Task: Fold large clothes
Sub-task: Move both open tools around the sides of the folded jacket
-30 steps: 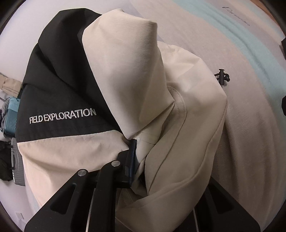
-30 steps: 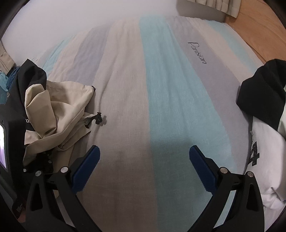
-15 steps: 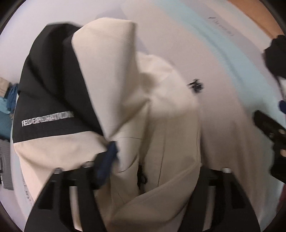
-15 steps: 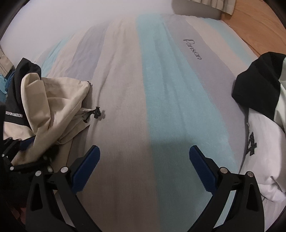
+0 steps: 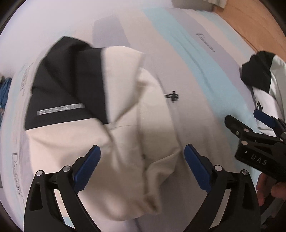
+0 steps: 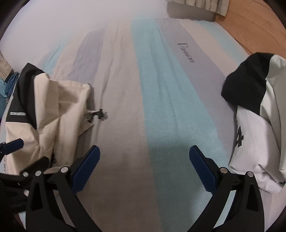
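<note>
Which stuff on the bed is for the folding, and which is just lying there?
For the folding:
beige and black jacket
white and black top
left gripper
right gripper

Just lying about:
striped bedsheet
blue clothes
curtain

Cream-and-black jacket (image 5: 110, 125) on a sheet (image 6: 157, 100) striped turquoise, beige and grey (white-lettered band).

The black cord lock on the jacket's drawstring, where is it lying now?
In the right wrist view the cord lock lies on the striped bedsheet, just off the right edge of the folded beige-and-black jacket, on the view's left side.
</note>
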A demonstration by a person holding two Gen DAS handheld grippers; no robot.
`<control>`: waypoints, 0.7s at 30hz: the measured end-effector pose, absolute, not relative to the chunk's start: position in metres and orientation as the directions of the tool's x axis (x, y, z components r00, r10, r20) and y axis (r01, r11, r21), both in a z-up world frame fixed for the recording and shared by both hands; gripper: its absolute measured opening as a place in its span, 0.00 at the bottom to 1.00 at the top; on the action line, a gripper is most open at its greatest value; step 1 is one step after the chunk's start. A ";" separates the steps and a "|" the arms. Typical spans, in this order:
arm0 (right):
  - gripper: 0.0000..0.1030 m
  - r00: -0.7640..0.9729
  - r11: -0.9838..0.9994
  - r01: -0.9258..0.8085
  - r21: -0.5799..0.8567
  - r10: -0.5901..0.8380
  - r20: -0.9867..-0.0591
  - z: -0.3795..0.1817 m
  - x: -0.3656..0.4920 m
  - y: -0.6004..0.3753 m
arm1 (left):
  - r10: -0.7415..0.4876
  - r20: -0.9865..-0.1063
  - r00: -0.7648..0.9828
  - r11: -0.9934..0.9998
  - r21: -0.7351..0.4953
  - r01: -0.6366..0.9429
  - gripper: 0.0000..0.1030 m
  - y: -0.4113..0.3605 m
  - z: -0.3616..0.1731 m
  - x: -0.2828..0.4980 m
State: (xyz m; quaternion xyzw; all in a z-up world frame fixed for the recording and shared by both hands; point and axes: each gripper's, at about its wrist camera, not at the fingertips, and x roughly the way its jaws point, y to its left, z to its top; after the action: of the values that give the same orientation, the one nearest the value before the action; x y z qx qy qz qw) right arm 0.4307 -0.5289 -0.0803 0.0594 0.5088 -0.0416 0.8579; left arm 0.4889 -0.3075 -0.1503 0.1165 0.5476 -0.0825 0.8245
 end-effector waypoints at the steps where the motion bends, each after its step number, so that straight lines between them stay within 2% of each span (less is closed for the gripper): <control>1: 0.93 0.482 0.990 0.126 0.060 -0.008 -0.876 -0.078 0.430 -0.525 | -0.001 -0.922 0.387 0.962 0.105 0.254 0.91 -0.299 -0.147 0.491; 5: 0.93 0.492 0.994 0.087 0.067 0.016 -0.871 -0.069 0.433 -0.500 | 0.013 -0.920 0.391 0.967 0.111 0.228 0.94 -0.260 -0.135 0.494; 8: 0.93 0.492 0.996 0.053 0.078 0.042 -0.870 -0.067 0.438 -0.477 | -0.009 -0.932 0.362 0.959 0.095 0.269 0.94 -0.233 -0.136 0.501; 12: 0.93 0.484 0.995 0.014 0.098 0.079 -0.871 -0.066 0.449 -0.447 | -0.093 -0.926 0.365 0.961 0.011 0.275 0.94 -0.204 -0.117 0.501; 17: 0.93 0.458 0.992 -0.048 0.120 0.129 -0.880 -0.066 0.464 -0.417 | -0.149 -0.913 0.381 0.958 -0.038 0.284 0.94 -0.164 -0.094 0.499; 21: 0.93 0.414 0.990 -0.096 0.107 0.137 -0.900 -0.078 0.475 -0.402 | -0.116 -0.923 0.367 0.958 -0.006 0.288 0.94 -0.132 -0.103 0.517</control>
State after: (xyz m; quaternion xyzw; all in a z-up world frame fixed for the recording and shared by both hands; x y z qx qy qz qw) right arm 0.4753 -0.4022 -0.0781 0.0192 0.5370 0.0694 0.8405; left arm 0.5168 -0.1322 -0.1032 0.0780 0.5492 -0.1228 0.8229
